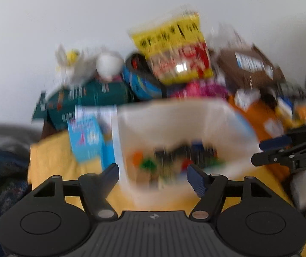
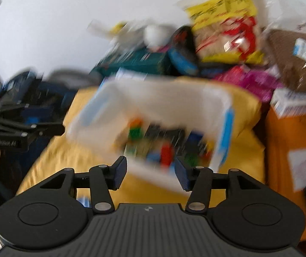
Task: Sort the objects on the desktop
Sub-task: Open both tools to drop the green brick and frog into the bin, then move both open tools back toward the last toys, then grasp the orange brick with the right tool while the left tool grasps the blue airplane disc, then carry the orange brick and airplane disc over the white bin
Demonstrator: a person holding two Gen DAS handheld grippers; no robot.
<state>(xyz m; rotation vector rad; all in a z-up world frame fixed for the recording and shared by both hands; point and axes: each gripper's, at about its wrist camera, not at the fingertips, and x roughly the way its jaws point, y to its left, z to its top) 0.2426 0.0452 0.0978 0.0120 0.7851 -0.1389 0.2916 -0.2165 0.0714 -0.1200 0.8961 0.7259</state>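
Right wrist view: empty, wide-open right claw (image 2: 150,172) just short of blurred, apparently brick-filled white bin (image 2: 163,100).

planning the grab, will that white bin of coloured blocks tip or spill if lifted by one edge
Probably yes: the white bin looks thin-walled and open-topped, so it may flex. The loose coloured blocks inside would likely slide and shift the weight. Blur hides finer detail.

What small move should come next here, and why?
Probably ease the right tongs forward over the white bin toward the coloured blocks. Both tongs are open and hold nothing, the left tongs face the same bin, and the blocks lie just beyond the right fingertips. Blur hides single pieces.
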